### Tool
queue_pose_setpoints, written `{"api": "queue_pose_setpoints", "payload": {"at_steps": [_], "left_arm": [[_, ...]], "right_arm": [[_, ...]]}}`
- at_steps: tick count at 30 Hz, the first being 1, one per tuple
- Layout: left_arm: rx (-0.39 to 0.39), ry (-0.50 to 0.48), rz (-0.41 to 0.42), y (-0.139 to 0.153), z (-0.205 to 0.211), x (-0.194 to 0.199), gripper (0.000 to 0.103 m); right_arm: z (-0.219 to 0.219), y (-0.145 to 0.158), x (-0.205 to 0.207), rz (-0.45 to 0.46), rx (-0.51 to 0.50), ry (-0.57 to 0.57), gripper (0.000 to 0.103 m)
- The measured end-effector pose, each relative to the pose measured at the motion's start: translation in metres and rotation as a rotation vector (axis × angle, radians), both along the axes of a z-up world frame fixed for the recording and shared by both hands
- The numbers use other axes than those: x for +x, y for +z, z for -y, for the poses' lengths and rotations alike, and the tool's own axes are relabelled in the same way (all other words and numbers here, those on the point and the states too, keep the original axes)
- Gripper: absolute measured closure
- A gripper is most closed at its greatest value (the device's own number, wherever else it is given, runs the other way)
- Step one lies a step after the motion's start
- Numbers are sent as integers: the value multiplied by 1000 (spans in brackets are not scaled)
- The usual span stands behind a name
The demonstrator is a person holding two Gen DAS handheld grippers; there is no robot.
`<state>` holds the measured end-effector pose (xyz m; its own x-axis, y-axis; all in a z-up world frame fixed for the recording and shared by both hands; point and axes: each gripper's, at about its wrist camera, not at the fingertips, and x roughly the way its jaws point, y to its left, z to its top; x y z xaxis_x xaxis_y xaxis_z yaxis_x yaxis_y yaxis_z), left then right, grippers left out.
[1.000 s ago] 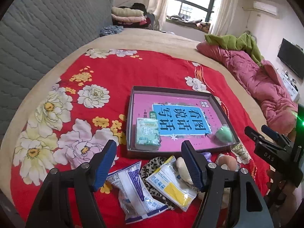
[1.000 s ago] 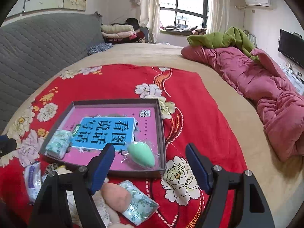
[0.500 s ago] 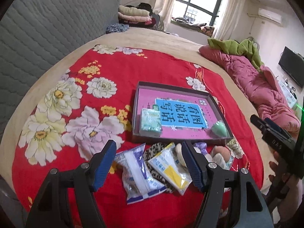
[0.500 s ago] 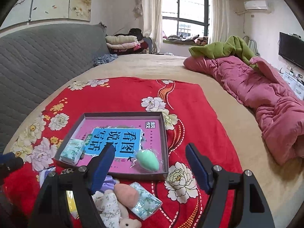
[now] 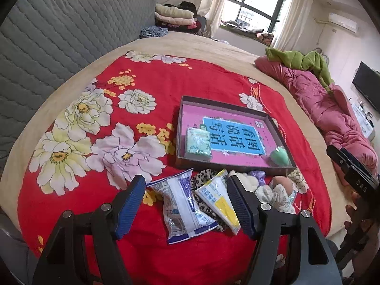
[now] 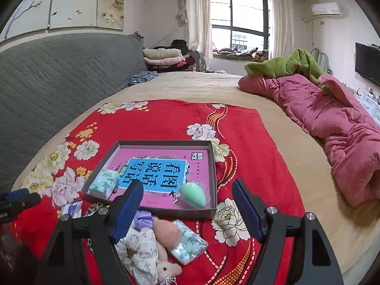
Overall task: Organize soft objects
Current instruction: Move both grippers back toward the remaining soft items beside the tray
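Observation:
A shallow brown box (image 5: 180, 128) with a pink and blue printed bottom lies on the red floral blanket (image 5: 133, 76). Inside it are a green tissue pack (image 5: 198, 141) and a green sponge egg (image 5: 279, 157). In front of the box lies a pile: a blue-white packet (image 5: 180, 204), a white-yellow packet (image 5: 219, 197), a leopard cloth (image 5: 201, 178), a plush toy (image 6: 147, 249), a pink sponge (image 6: 166, 232) and another tissue pack (image 6: 188, 242). My left gripper (image 5: 186, 206) is open above the packets. My right gripper (image 6: 187, 207) is open above the pile and the box's near rim (image 6: 166, 211).
A grey quilted headboard (image 5: 59, 28) runs along the left. A pink duvet (image 6: 332, 118) with a green blanket (image 6: 289, 64) lies on the right of the bed. Folded blankets (image 6: 163, 57) sit by the window. The beige sheet (image 6: 273, 166) borders the red blanket.
Both grippers have drawn back and risen, so the box and the pile look smaller and farther away. Both stay open and empty. The objects have not moved.

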<state>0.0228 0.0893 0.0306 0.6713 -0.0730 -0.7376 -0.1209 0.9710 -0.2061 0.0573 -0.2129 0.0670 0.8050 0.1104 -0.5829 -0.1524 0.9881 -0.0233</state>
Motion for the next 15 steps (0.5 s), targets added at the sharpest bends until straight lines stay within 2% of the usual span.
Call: {"api": "queue_pose_setpoints", "payload": {"at_steps": [15], "left_arm": [[23,-32,-126,-39,21,-14,30]], "right_arm": [[-9,-43,-38,-101,-40,110,26]]}}
